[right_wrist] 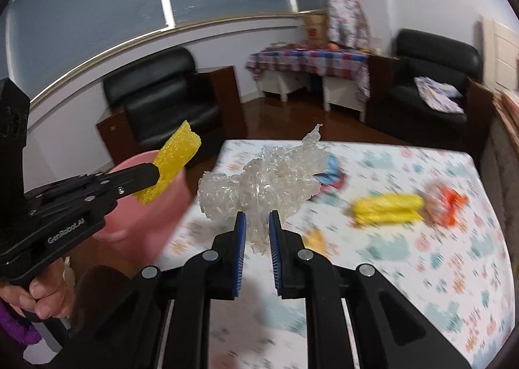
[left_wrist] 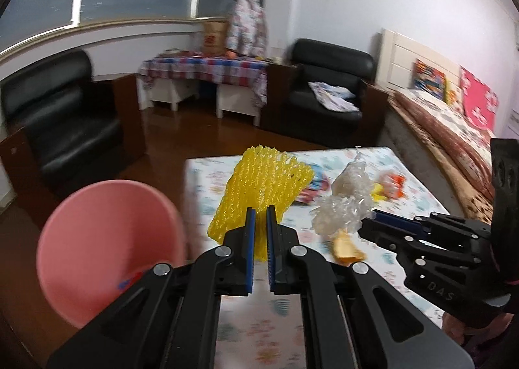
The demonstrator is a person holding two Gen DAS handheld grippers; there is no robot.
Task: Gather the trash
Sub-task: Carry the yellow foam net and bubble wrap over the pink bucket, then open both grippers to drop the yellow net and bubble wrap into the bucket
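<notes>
Trash in both grippers: left gripper [left_wrist: 259, 223] jaws pinching yellow foam net [left_wrist: 259, 187], right gripper [right_wrist: 258, 226] jaws pinching crumpled clear plastic [right_wrist: 262, 187]; advise centring each over pink bin [left_wrist: 107, 245] before release.

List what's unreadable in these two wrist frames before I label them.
- Pink bin contents: left wrist view, the left gripper body covers the bottom; only a blurred blue-red scrap shows.
- Orange-yellow trash on the table: right wrist view, motion blur hides what it is.
- Yellow foam net lower end: left wrist view, hidden behind gripper fingers.
- Clear plastic wrap base: right wrist view, hidden between the right gripper pads.
</notes>
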